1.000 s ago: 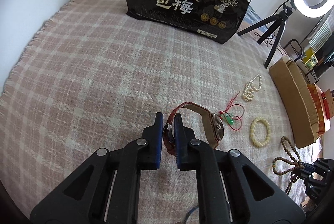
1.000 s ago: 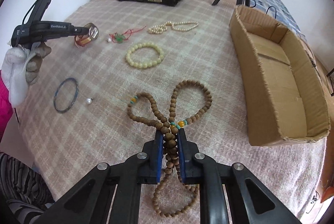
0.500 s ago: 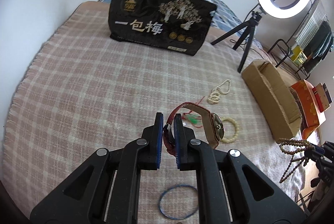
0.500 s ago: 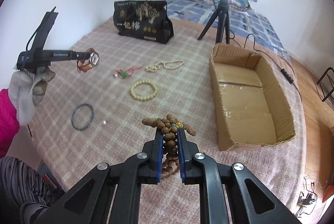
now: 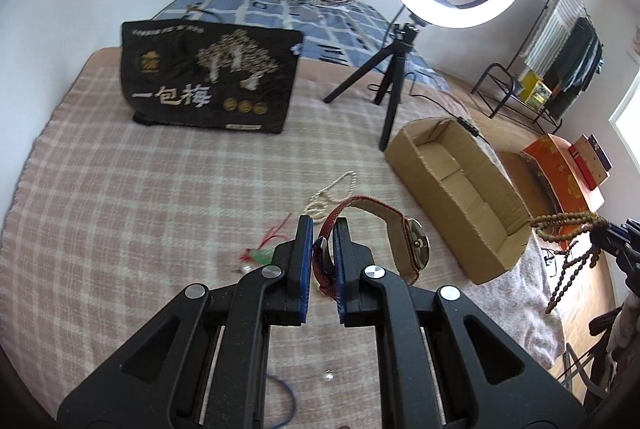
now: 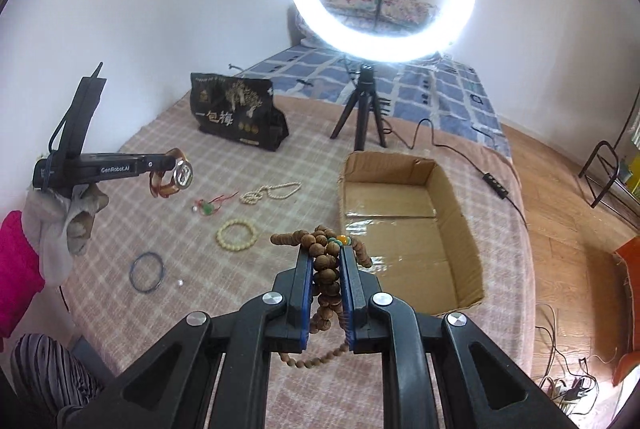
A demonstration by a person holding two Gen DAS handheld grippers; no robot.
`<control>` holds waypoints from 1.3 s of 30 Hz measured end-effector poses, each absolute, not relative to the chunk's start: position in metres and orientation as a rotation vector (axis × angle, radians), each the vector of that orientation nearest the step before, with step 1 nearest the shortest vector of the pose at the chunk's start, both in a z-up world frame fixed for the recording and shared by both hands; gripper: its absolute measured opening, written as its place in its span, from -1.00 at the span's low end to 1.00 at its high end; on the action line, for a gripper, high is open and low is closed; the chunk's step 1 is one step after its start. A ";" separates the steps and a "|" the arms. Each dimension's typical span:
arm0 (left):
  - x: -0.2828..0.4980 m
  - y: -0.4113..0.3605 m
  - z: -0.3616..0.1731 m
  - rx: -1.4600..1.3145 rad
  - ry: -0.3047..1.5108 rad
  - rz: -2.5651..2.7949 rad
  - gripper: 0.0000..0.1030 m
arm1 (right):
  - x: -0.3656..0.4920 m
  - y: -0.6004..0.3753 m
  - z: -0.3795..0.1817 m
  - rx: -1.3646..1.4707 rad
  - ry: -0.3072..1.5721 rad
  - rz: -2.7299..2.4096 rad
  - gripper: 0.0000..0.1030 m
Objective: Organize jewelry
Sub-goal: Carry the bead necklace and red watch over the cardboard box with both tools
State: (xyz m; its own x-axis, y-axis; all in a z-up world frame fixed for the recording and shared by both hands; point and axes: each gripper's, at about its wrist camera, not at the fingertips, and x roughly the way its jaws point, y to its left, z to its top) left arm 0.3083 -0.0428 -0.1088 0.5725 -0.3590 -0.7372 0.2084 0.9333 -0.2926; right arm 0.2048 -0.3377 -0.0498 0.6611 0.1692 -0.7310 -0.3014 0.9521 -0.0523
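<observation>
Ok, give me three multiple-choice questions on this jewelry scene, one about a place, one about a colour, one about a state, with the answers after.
1. Where does the thin hoop bangle lie?
A. in the cardboard box
B. on the plaid blanket
C. on the tripod

2. What colour is the round bead bracelet on the plaid blanket?
A. cream
B. black
C. red

3. What is the right claw doing?
A. hanging open
B. clamped on the wooden bead necklace
C. clamped on the wristwatch

Answers: B, it rests flat on the checks, away from the cardboard box; A, its beads are pale cream; B, the wooden bead necklace sits pinched between its pads, while the left claw holds the wristwatch.
</observation>
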 end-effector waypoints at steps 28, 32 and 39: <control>0.409 -0.202 -0.123 -0.116 0.908 -0.466 -0.85 | 0.290 -0.428 -0.083 -0.122 0.838 0.155 -0.79; 0.418 -0.214 -0.133 -0.101 0.921 -0.461 -0.85 | 0.297 -0.434 -0.095 -0.115 0.857 0.158 -0.79; 0.427 -0.231 -0.150 -0.094 0.948 -0.459 -0.85 | 0.305 -0.442 -0.112 -0.101 0.888 0.166 -0.79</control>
State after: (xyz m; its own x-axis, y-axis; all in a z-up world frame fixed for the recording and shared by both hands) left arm 0.4266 -0.2310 -0.1498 0.4953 -0.4185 -0.7613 0.3375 0.9002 -0.2752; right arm 0.3049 -0.4420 -0.1124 0.6195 0.1022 -0.7783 -0.1859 0.9824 -0.0190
